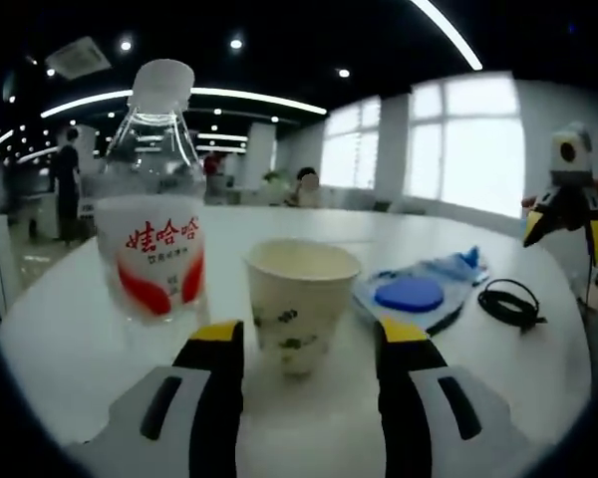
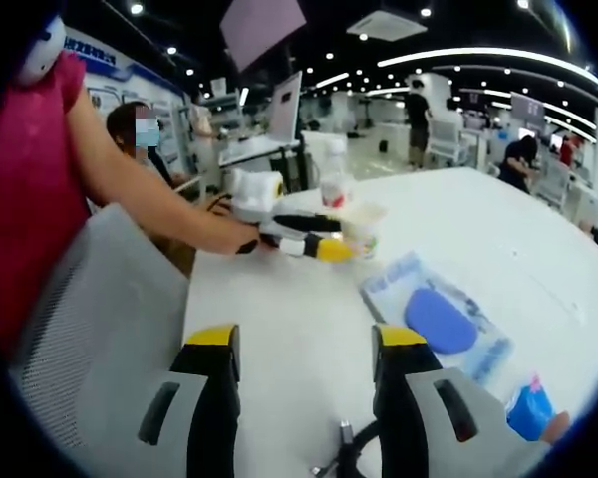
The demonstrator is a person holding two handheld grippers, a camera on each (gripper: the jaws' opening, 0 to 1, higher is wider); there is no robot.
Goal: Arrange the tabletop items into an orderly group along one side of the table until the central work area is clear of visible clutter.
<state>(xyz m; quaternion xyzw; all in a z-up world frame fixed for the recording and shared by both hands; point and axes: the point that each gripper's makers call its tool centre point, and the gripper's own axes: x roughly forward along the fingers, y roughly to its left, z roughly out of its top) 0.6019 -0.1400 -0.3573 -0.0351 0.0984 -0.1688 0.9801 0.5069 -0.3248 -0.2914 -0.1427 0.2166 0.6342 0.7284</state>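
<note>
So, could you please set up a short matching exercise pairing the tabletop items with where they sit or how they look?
Things:
1. paper cup
2. water bottle
3. black cable
4. blue pouch

Descriptions:
A. coiled near the table's far right edge in the left gripper view
B. red and white label, white cap
C. lying flat, just right of the cup
D. between the tips of the open left claw

Pairs: 1-D, 2-B, 3-A, 4-C
</note>
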